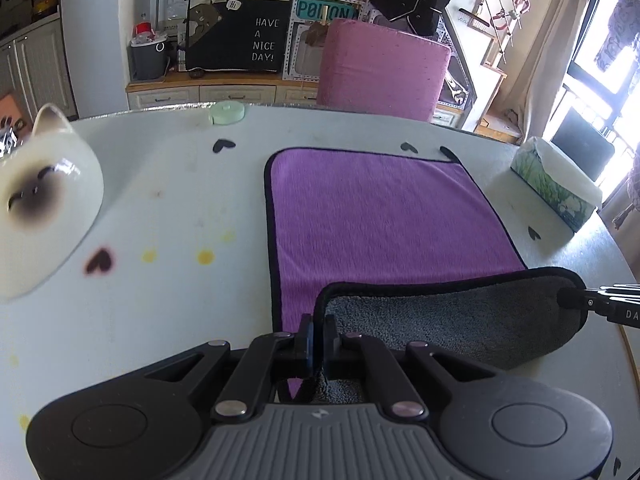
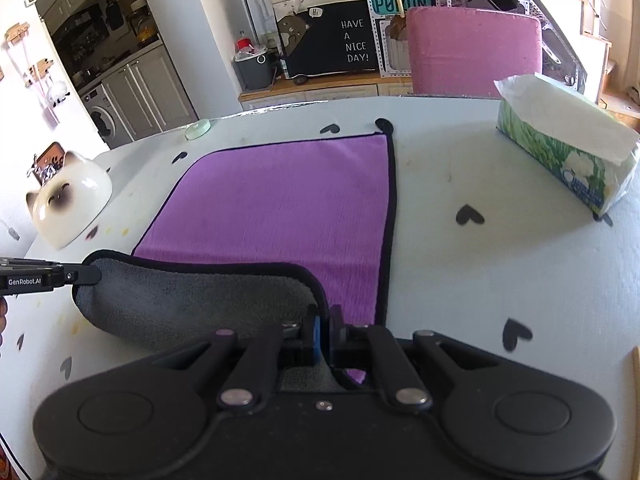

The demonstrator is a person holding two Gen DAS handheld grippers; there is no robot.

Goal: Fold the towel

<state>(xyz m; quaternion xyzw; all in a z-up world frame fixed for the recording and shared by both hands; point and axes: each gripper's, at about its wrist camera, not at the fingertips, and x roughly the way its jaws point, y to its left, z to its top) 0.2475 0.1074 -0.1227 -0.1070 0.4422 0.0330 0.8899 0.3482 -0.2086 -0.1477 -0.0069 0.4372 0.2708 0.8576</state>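
White ceramic comes first on my far left: a cat-faced bowl (image 1: 48, 196) sitting on the pale table (image 1: 160, 208), which is dotted with small black hearts and a few yellow stains. A little further along, at the far edge, I see a mint-green round disc (image 1: 227, 113). Next I come to my left gripper (image 1: 318, 340), its blue-padded fingers pressed together on the near left corner of the towel (image 1: 384, 216), the black-piped hem pinched between them. The towel lies in the middle of the table, purple side up and flat over its far part, while the near edge is lifted and curled back toward me so the grey underside shows as a sagging band strung between my two tools. From the right wrist camera I see my right gripper (image 2: 325, 332) clamped the same way on the near right corner, black hem caught between its pads, a sliver of purple showing just below the fingers. Right of the towel the bare tabletop carries more hearts, and beyond them, toward the far right, a green floral tissue pack (image 2: 568, 148) stands well apart from the cloth. Behind the table, a pink upholstered chair (image 2: 476, 50) faces me.
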